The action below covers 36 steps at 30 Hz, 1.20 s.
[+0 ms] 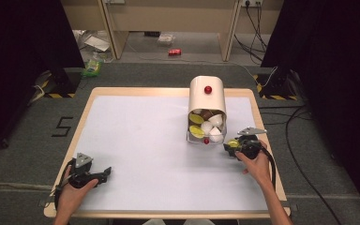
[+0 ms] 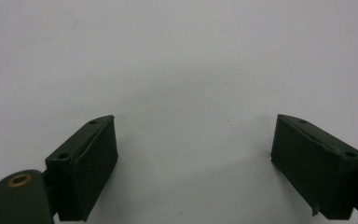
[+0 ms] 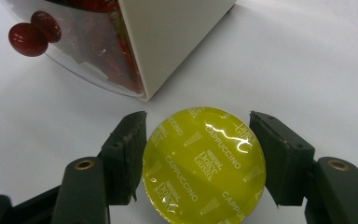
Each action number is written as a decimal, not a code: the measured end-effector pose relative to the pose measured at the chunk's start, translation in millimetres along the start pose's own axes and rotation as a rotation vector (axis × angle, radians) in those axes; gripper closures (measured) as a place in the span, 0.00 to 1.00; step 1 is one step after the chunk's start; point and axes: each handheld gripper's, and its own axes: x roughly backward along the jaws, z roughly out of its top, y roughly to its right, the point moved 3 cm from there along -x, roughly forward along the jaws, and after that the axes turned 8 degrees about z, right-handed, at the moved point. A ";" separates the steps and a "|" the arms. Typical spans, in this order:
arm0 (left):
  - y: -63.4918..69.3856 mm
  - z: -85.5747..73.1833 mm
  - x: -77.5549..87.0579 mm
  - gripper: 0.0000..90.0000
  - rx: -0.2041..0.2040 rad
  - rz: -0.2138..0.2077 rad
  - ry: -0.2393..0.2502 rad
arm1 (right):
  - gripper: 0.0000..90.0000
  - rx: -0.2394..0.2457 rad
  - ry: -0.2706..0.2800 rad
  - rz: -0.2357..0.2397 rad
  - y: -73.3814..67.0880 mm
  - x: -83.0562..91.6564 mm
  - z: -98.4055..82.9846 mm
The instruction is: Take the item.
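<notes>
Two handheld grippers are seen over a white table [image 1: 136, 140] with a pale wooden rim. The left gripper [image 1: 104, 174] is held low near the table's near left corner by the left hand [image 1: 72, 192], and in the left gripper view its two black jaws stand wide apart with bare white surface between them. The right gripper [image 3: 198, 156] is held by the right hand [image 1: 257, 165] near the table's right edge, just beside the near right corner of a cream capsule dispenser [image 1: 207, 101]. Between its jaws a yellow capsule [image 3: 204, 164] is seen, its foil lid printed with the words Dolce Gusto and Cappuccino; the jaws sit against the capsule's two sides, so it is gripped, though how firmly cannot be told. In the high view the same capsule shows as a small yellow spot at the gripper's tip. The dispenser lies on its back toward the far middle of the table, with a red knob [image 1: 208, 89] on its upper face and a second red knob [image 3: 27, 39] on its clear front drawer [image 1: 206, 136]. Several capsules, yellow, white and brown, are held in its open compartment [image 1: 207, 123]. In the right gripper view the dispenser's corner lies just beyond the gripped capsule, apart from it.
</notes>
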 end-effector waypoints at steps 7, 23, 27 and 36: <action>0.0 0.0 0.0 0.15 0.000 0.000 0.000 | 0.43 0.006 -0.007 0.000 1.1 -4.2 -0.6; 0.0 0.0 0.0 0.15 0.000 0.000 0.000 | 0.25 0.000 0.023 0.009 -1.2 1.5 1.6; 0.0 0.0 0.0 0.15 0.000 0.000 0.000 | 0.24 0.005 0.033 0.006 -1.1 5.3 2.2; 0.0 0.0 0.0 0.15 0.000 0.000 0.000 | 0.22 0.011 0.054 0.009 -5.5 15.0 3.5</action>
